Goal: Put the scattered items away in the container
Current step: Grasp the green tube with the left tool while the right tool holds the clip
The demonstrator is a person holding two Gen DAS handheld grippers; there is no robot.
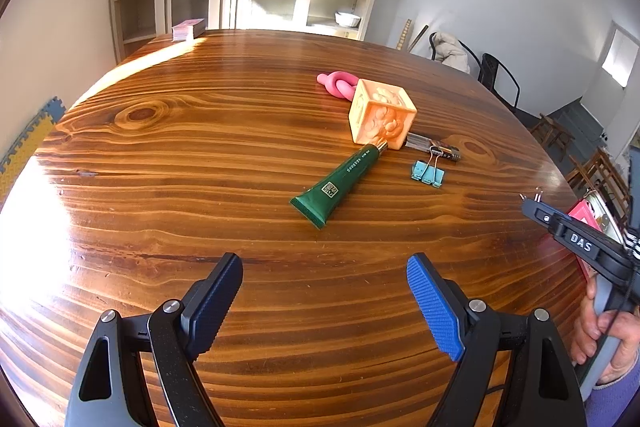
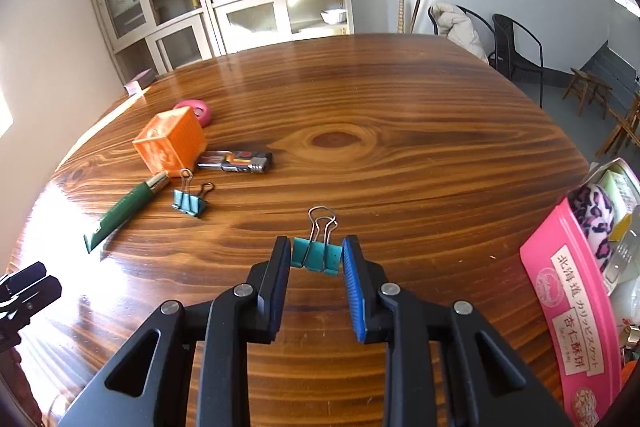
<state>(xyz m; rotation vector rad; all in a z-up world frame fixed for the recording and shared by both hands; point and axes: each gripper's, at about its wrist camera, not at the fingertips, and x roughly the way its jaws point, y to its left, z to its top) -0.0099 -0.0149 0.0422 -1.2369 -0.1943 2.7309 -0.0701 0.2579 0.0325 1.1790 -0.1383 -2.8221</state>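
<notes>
wood-grain table (image 2: 400, 131) all around. left gripper (image 1: 324, 301) was spread wide with nothing in it, green tube (image 1: 340, 183) ahead of it. right gripper (image 2: 316, 259) pinched a teal binder clip (image 2: 318, 257) at its tips, pink container (image 2: 568, 307) just to its right.

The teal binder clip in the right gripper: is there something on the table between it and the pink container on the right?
Nothing visible is in the way. The right gripper is shut on the teal binder clip, and only bare table lies between it and the pink container. The other items lie to the left.
</notes>
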